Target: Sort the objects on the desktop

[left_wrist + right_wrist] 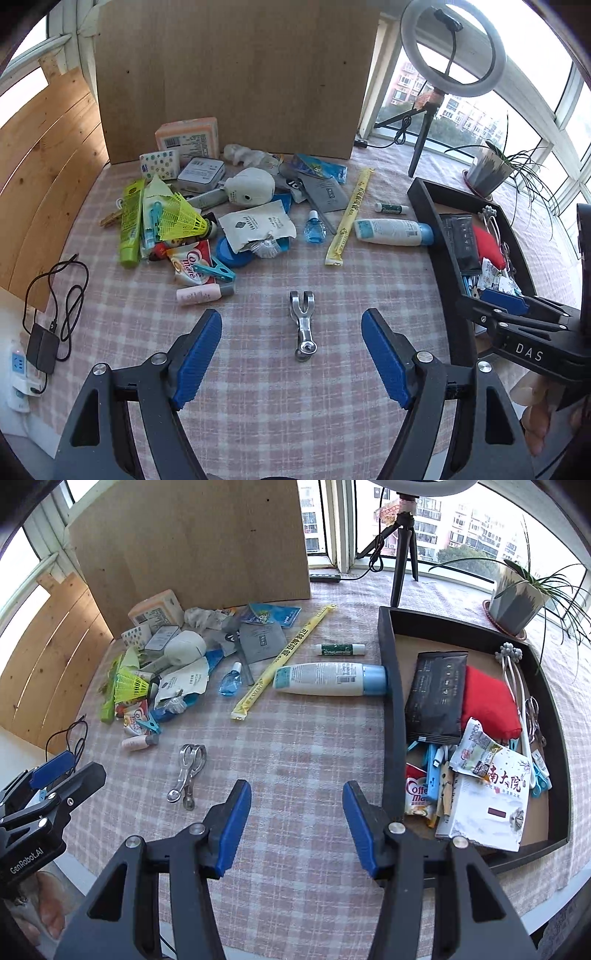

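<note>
A heap of small items (pixel 207 214) lies at the back left of the checked tablecloth: a yellow shuttlecock (pixel 181 218), tubes, packets and clips. A silver metal tool (pixel 303 325) lies alone on the cloth, just ahead of and between the fingers of my left gripper (pixel 291 314), which is open and touches nothing. The same silver tool (pixel 188 771) sits left of my right gripper (pixel 296 783), open over bare cloth beside the black tray (pixel 391 701). The tray holds a black packet (pixel 436 694), a red pouch (pixel 487 705) and several packets and clips. A white bottle (pixel 325 679) lies against the tray's left wall.
A cardboard sheet (pixel 236 74) stands behind the heap, with a wooden board (pixel 44 155) at left. A ring light tripod (pixel 421 140) and a potted plant (pixel 517 602) stand at the back right. A black adapter with cable (pixel 44 347) lies at the table's left edge.
</note>
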Demonstrator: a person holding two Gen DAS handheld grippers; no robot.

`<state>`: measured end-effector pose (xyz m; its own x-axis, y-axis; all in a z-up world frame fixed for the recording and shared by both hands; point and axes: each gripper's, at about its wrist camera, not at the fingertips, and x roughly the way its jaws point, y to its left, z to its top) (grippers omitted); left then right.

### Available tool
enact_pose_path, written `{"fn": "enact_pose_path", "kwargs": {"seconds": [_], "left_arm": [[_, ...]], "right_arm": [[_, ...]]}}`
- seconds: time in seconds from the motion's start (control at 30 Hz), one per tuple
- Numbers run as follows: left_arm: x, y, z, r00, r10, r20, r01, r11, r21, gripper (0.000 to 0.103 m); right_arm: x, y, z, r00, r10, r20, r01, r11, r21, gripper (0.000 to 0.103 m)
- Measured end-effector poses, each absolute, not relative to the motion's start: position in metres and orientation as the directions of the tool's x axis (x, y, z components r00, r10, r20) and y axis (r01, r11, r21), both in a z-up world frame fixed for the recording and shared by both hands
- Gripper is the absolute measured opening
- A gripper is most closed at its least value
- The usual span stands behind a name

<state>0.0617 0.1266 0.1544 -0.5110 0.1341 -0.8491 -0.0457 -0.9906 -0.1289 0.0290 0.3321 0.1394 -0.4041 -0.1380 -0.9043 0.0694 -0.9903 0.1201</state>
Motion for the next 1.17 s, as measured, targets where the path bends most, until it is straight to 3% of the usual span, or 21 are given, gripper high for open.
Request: {"fn": "enact_pose_path", "kwargs": {"seconds": [1.17], "left_arm": [[0.057,0.086,0.148,-0.523,0.129,-0.842,-0.061,-0.992,-0.114,0.075]], "right_arm": [[0.036,0.289,0.132,-0.417,-0.086,-0.905,0.023,-0.996,0.084,0.052]]}}
